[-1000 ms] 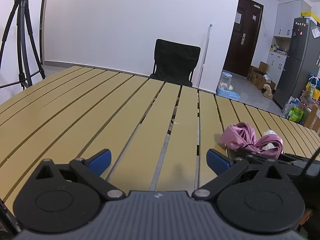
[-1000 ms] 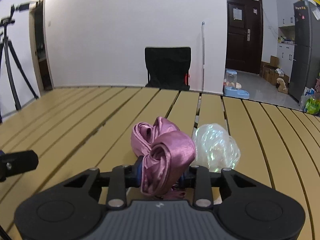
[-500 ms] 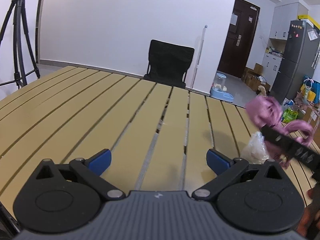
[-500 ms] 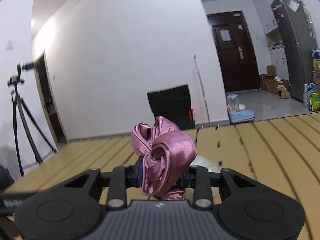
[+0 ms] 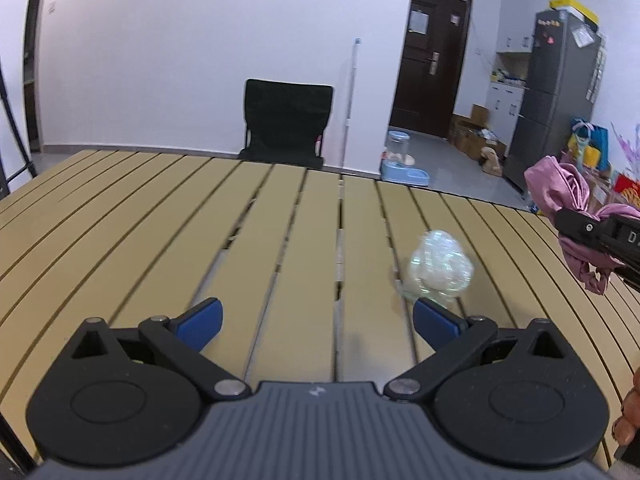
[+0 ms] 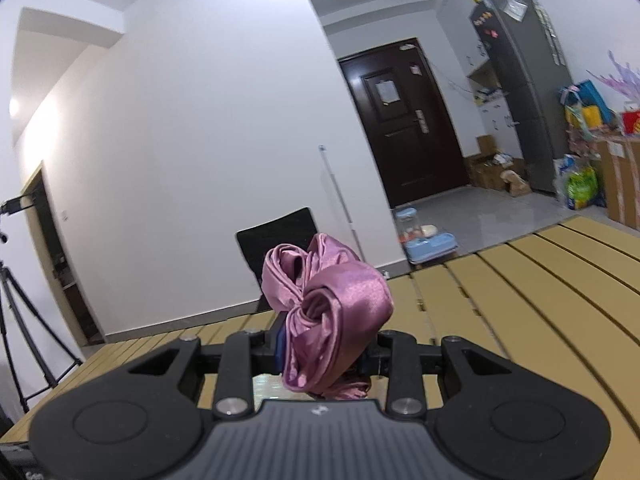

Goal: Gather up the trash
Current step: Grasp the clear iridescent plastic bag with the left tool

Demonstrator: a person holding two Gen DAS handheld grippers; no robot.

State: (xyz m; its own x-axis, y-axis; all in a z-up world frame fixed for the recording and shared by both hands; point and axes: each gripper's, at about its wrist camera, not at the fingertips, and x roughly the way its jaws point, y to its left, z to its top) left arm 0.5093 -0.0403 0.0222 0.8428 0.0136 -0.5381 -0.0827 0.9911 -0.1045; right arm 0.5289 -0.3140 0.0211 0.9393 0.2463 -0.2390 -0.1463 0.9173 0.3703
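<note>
Premises: a lived-in home, open dining area joining an entry and kitchen corner. A slatted table fills the near ground, with a black chair at its far edge against a white wall. Far right stands a dark door, a fridge bearing magnets, and white cabinets beside it. On the tiled floor lie a pet feeder, boxes and bags. A tripod stands far left.

Only one mark was readable: a white "D" on the black right gripper at the far right; the rest was cut off.
</note>
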